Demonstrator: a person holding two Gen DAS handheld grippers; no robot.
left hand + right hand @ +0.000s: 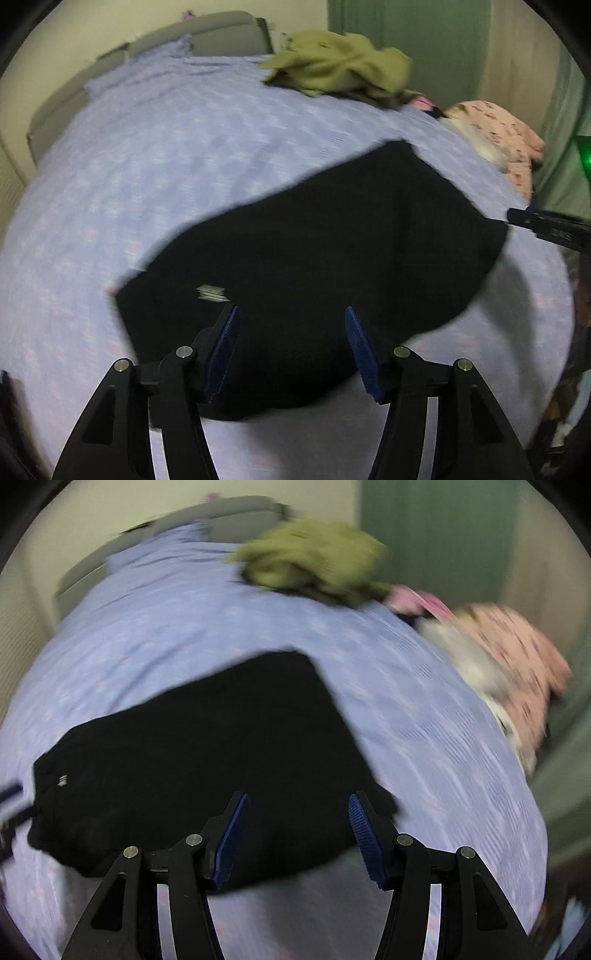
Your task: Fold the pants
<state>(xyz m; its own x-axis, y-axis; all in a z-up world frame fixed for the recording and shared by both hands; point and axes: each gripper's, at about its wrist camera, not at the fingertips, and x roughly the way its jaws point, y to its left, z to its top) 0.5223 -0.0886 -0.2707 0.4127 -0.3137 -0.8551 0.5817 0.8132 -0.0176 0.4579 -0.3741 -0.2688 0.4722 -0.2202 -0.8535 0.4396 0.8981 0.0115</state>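
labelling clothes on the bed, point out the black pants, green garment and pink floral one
black pants (314, 236), left wrist view, middle of the fabric
green garment (340, 62), left wrist view, top of the heap
pink floral garment (517, 653), right wrist view, printed face

Both wrist cameras look down from close above the near edge of the bed (155, 155), facing its headboard (221, 35); both share the black pants (314, 258), the left view from farther left.

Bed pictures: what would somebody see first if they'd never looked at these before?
First the big black pants, lying flat in the middle of the lilac bedspread. The open left gripper and open right gripper hover over their near edge, holding nothing. Far behind sits a crumpled green garment, with a pink flowery one at the right edge.
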